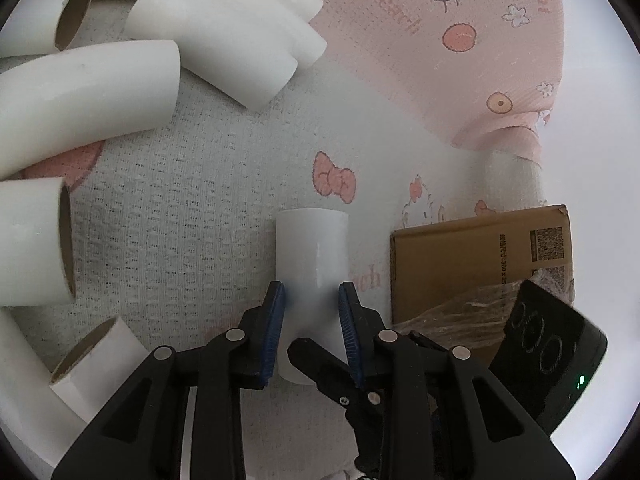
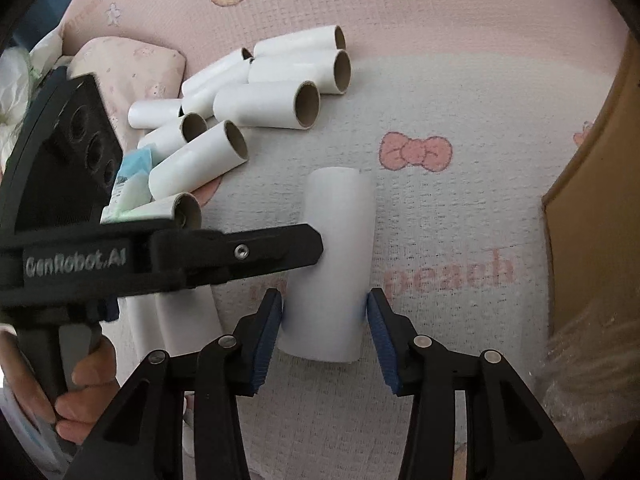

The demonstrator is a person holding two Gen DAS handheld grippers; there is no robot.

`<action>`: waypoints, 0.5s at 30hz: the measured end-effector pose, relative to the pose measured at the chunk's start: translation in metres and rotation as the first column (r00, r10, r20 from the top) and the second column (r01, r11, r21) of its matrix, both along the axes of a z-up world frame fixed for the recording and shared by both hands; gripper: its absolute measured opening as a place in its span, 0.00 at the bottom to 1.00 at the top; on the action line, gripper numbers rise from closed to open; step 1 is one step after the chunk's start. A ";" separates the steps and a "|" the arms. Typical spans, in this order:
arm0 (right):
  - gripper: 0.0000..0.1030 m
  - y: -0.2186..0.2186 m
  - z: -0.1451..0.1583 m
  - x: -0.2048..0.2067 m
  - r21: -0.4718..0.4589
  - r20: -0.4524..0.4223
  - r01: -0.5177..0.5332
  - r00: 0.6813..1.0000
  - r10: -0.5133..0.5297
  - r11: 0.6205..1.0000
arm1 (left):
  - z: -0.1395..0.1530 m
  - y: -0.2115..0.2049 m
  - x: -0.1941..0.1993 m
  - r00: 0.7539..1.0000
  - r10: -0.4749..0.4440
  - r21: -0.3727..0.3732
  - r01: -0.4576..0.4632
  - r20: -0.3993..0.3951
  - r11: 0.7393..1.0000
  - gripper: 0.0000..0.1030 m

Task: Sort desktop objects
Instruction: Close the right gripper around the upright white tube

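White paper tube (image 1: 312, 264) pinched in left gripper (image 1: 312, 300) jaws | right gripper (image 2: 325, 312) jaws straddling it, left pad touching, right grip unclear | cardboard box (image 1: 472, 264) beside

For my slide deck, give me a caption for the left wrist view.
Left gripper clamps a white tube over patterned cloth, cardboard box at right.

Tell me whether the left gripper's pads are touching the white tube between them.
Touching. The left wrist view shows both blue pads of the left gripper pressed against the sides of the white tube, with no gap.
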State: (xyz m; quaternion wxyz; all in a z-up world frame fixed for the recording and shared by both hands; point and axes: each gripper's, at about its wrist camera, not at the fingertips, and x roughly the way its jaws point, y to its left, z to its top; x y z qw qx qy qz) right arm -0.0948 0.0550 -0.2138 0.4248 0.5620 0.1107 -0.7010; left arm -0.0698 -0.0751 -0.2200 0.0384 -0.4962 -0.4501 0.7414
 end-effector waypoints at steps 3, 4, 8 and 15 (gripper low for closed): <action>0.41 -0.006 -0.005 -0.007 0.016 0.038 -0.009 0.999 0.008 1.000 | 0.000 0.000 -0.001 1.000 -0.005 -0.006 0.005 -0.009 1.000 0.30; 0.41 -0.007 -0.005 -0.009 0.019 0.044 -0.010 0.999 0.010 1.000 | -0.001 -0.002 -0.002 1.000 -0.003 -0.004 0.003 -0.009 1.000 0.30; 0.41 -0.009 -0.004 -0.011 0.015 0.032 -0.013 0.999 0.012 1.000 | -0.003 -0.008 -0.007 1.000 -0.002 0.025 0.002 -0.001 1.000 0.30; 0.41 -0.005 0.007 -0.004 0.006 -0.027 -0.005 1.000 0.005 1.000 | 0.001 -0.015 -0.009 1.000 0.010 0.051 -0.010 0.000 0.999 0.32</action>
